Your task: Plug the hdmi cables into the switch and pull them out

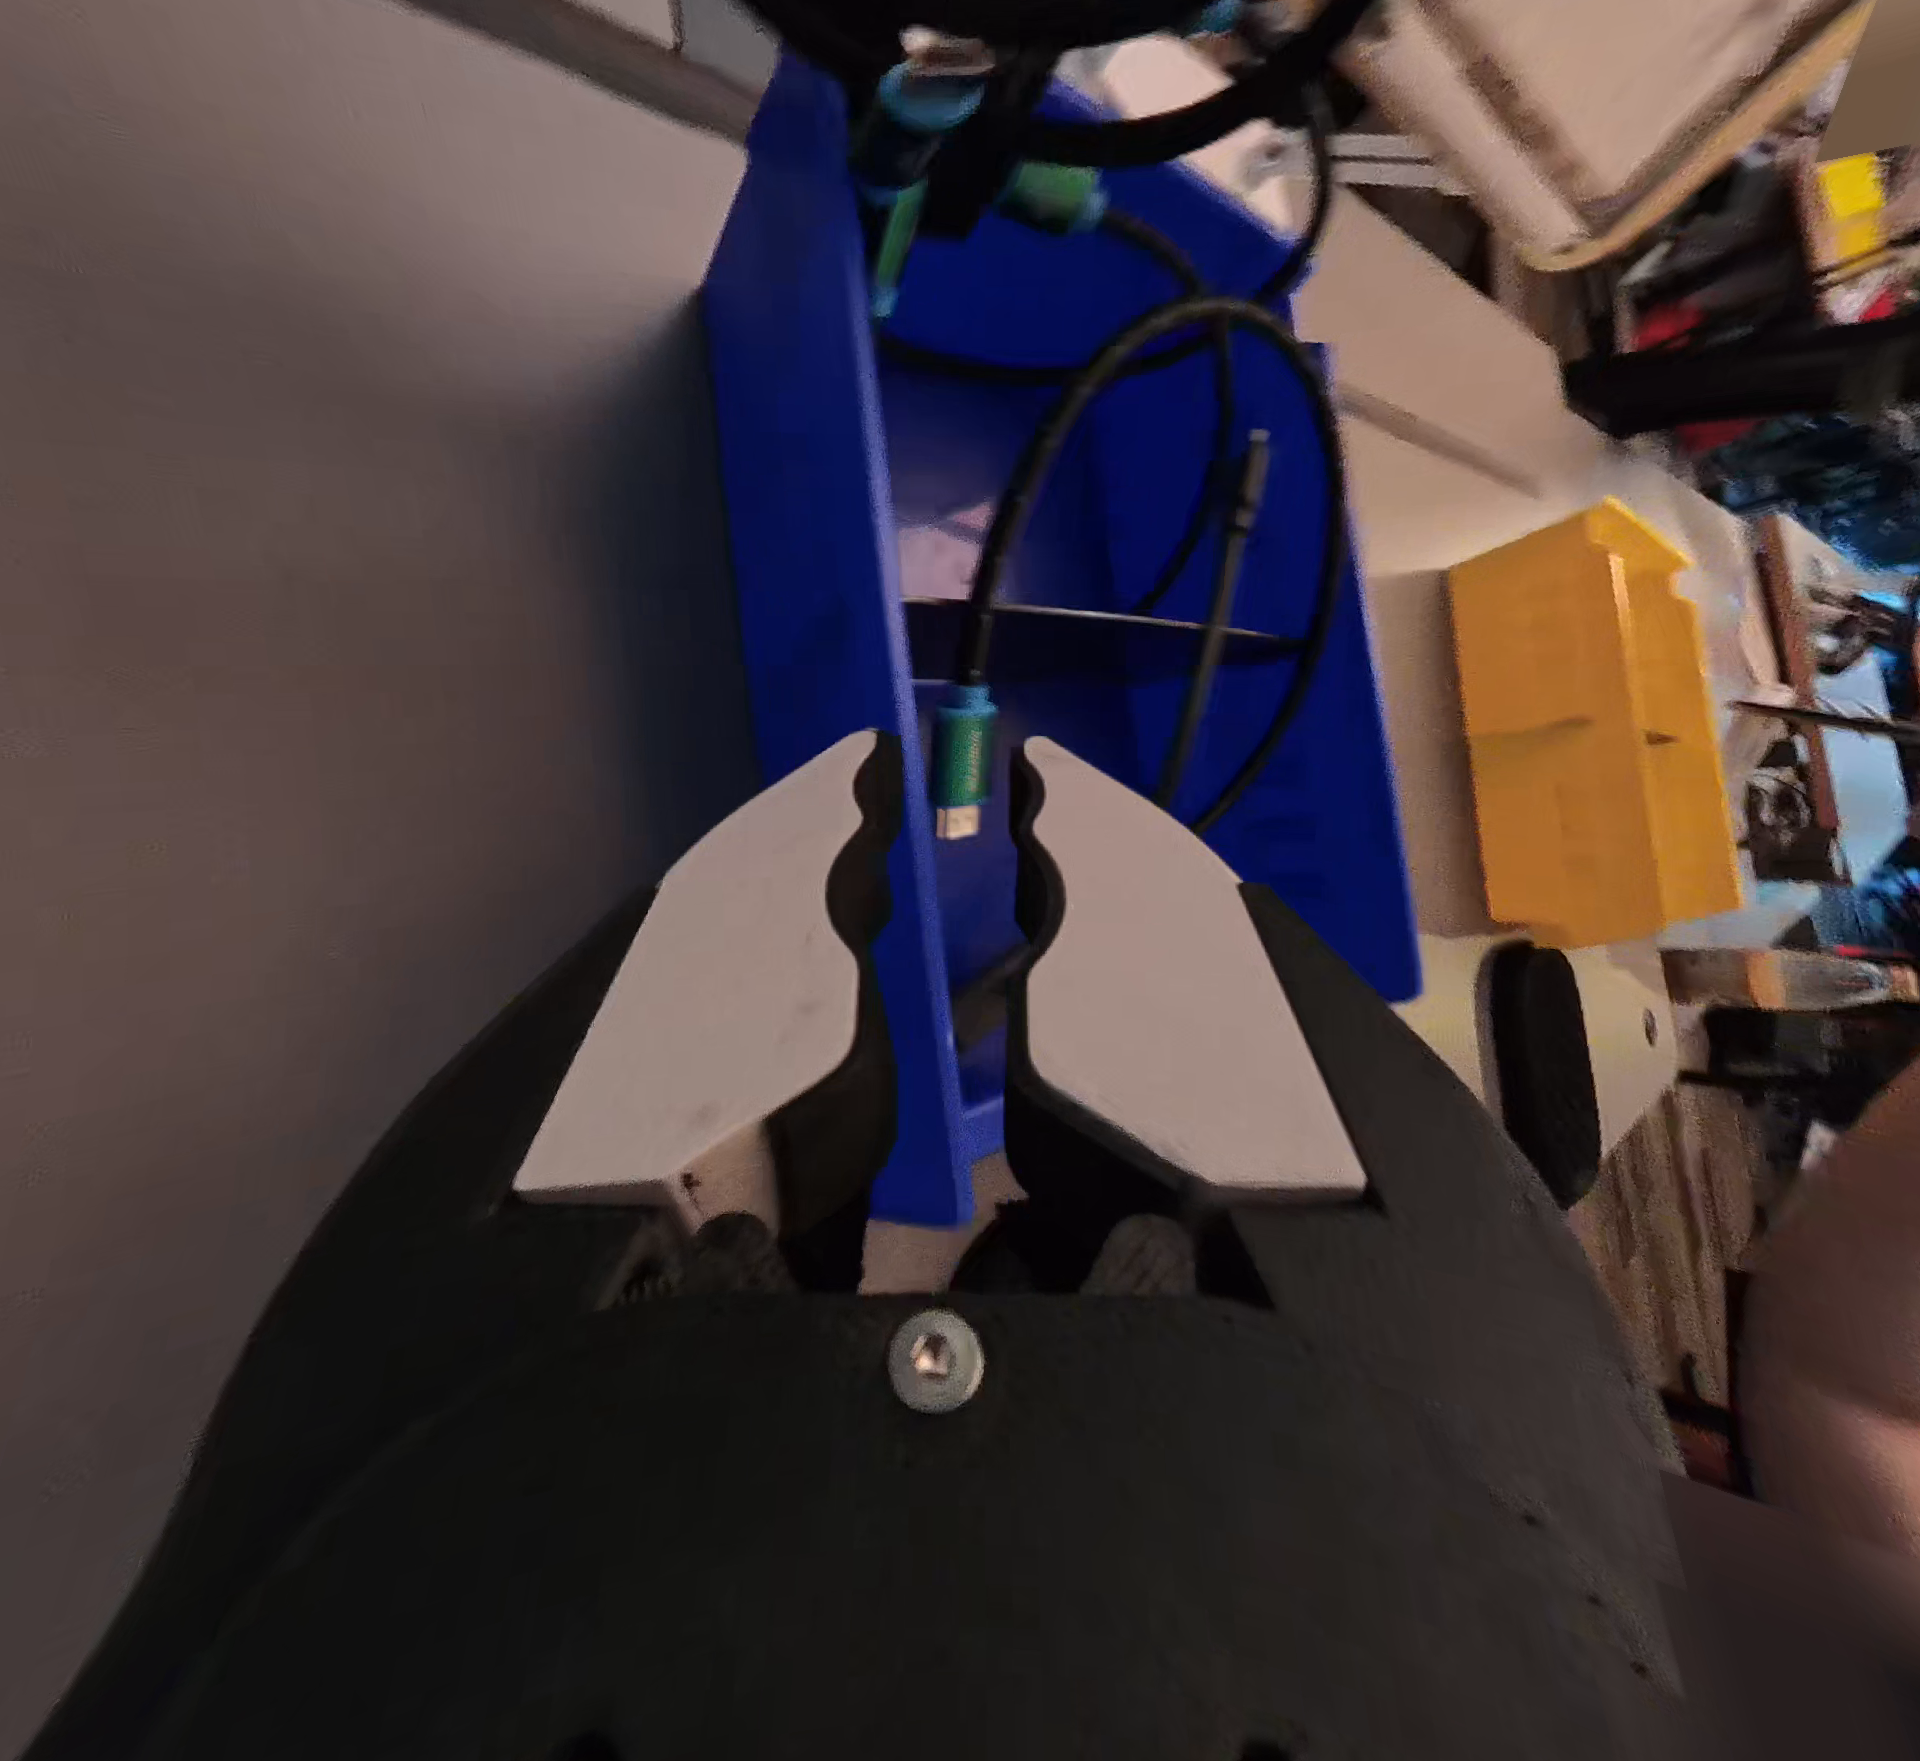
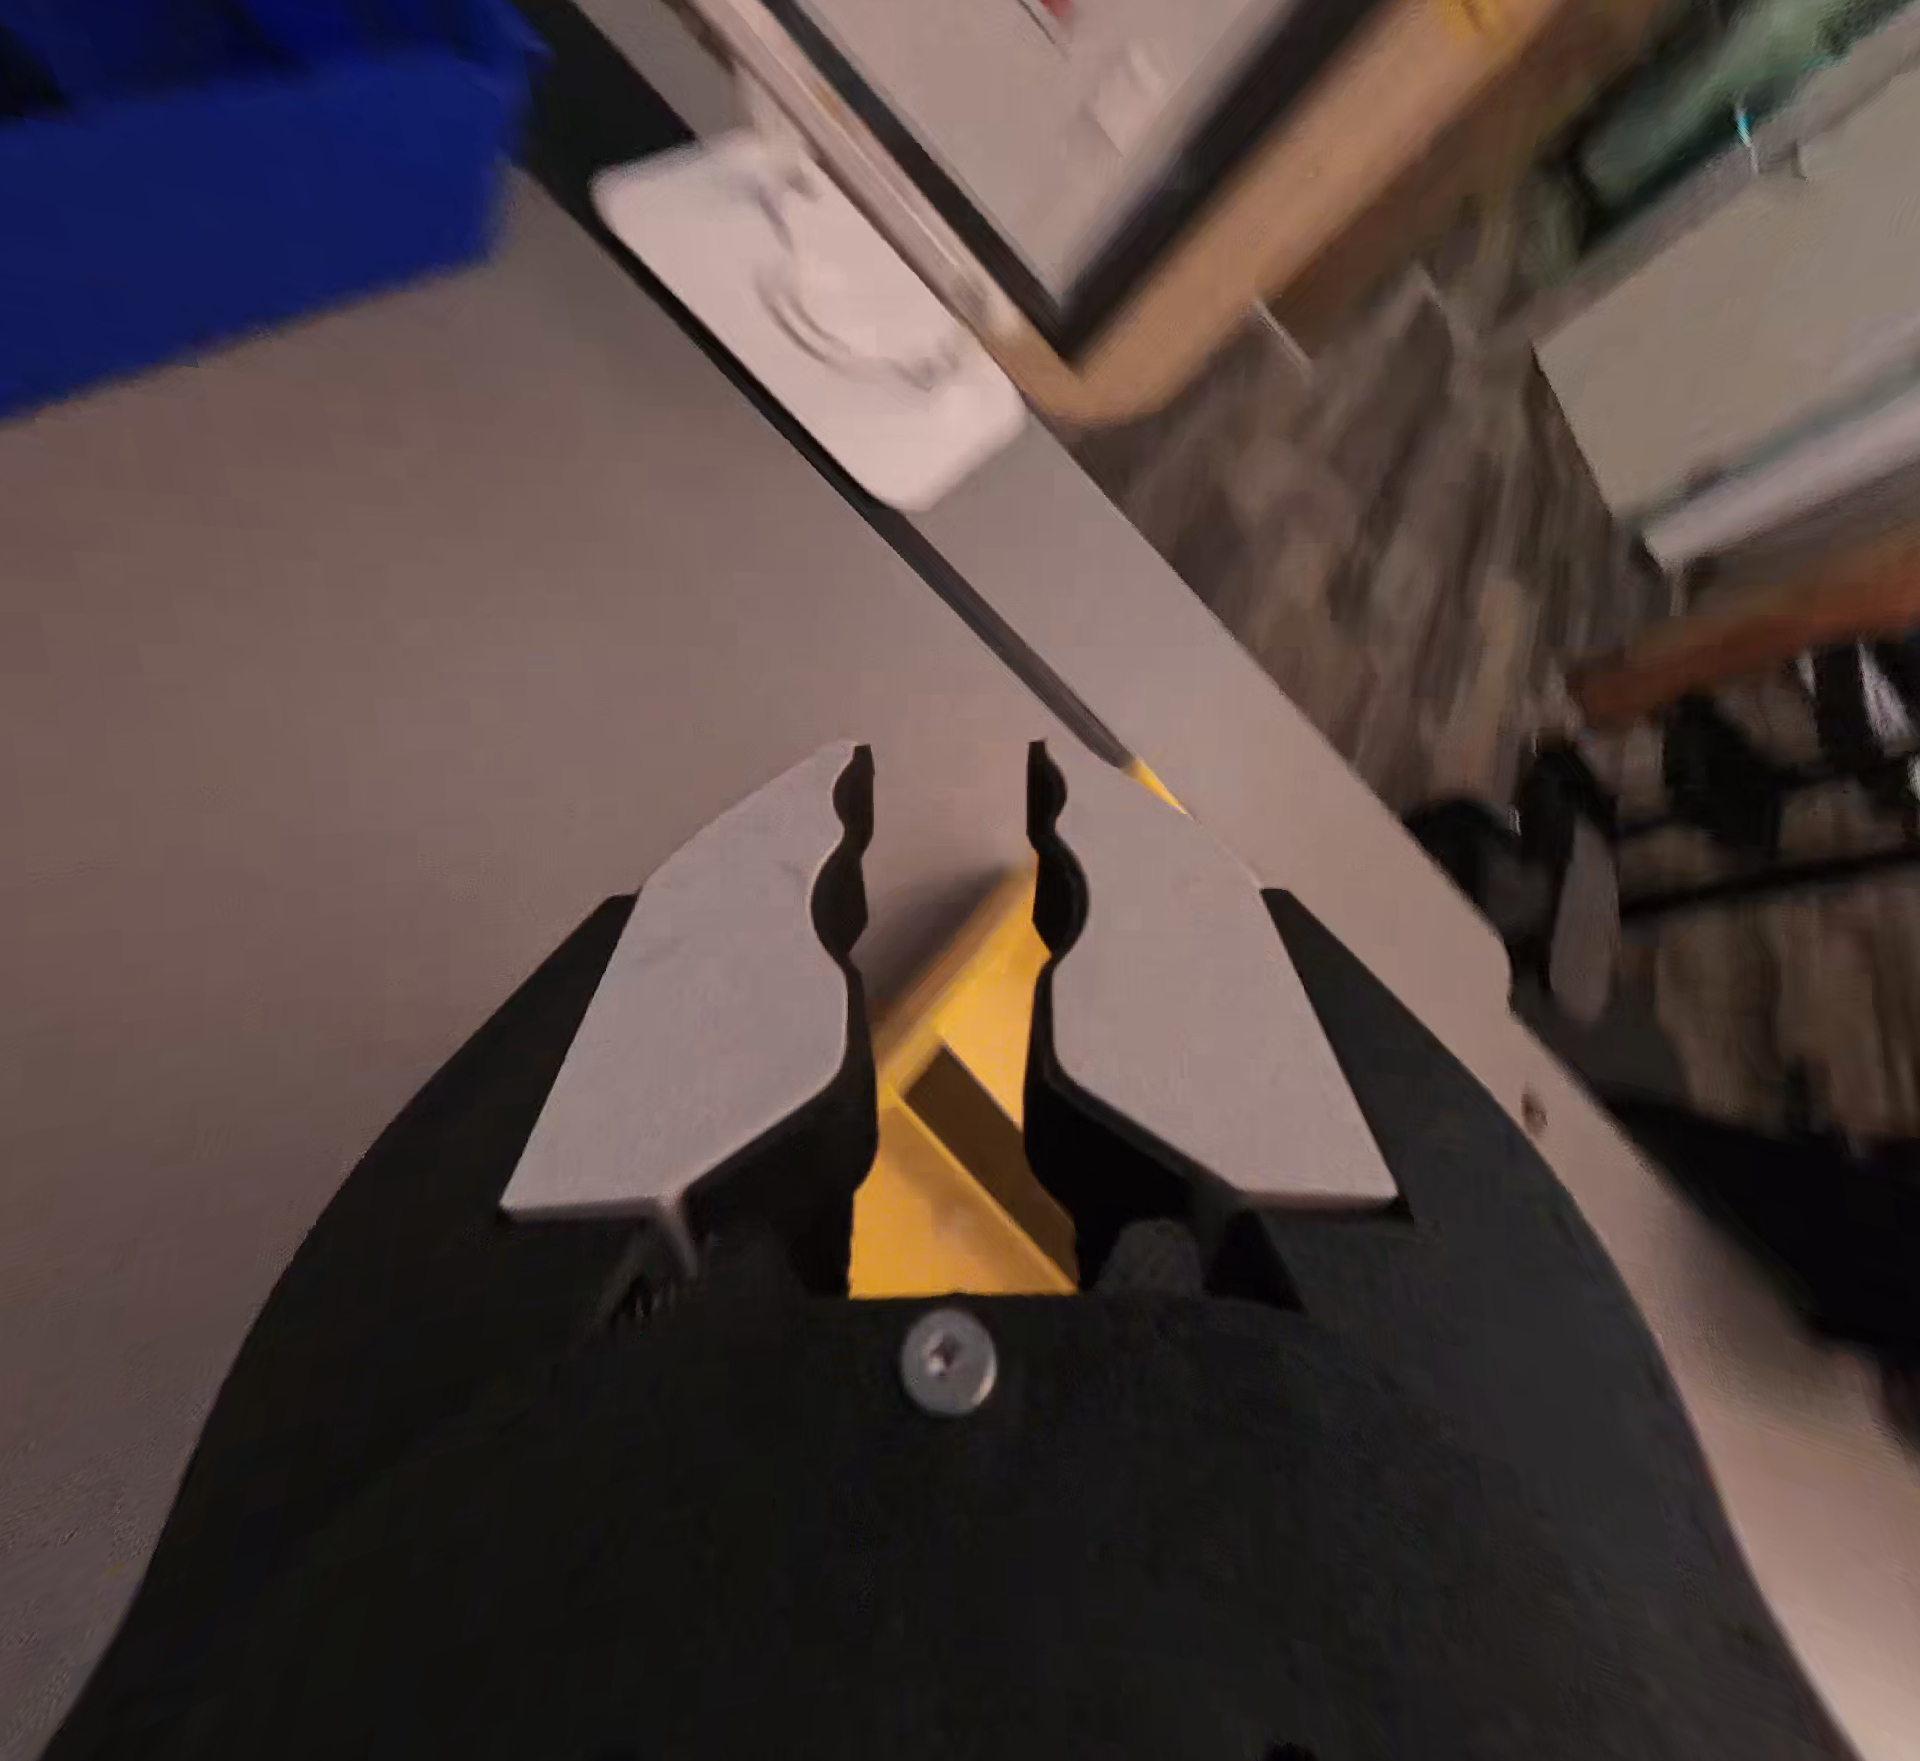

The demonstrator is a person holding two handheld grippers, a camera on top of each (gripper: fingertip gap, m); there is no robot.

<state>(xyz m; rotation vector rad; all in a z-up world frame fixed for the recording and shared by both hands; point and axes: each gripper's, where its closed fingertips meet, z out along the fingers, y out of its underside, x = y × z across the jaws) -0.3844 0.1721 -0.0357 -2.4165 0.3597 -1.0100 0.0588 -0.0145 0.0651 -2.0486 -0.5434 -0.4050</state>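
just beyond the open left claw [image 1: 951,755], the cable plug [image 1: 964,761] lies free.

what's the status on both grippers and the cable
Left gripper open, lined up on green hdmi plug in blue bin, not gripping. Right gripper open, empty, over yellow bin. Switch not identifiable.

Blue bin [image 1: 810,506], yellow bin [image 1: 1579,745], teal-green plug [image 1: 964,761] on black braided cable [image 1: 1049,485], pale grey fingers [image 1: 748,973] with black pads, off-white counter [image 1: 312,568].
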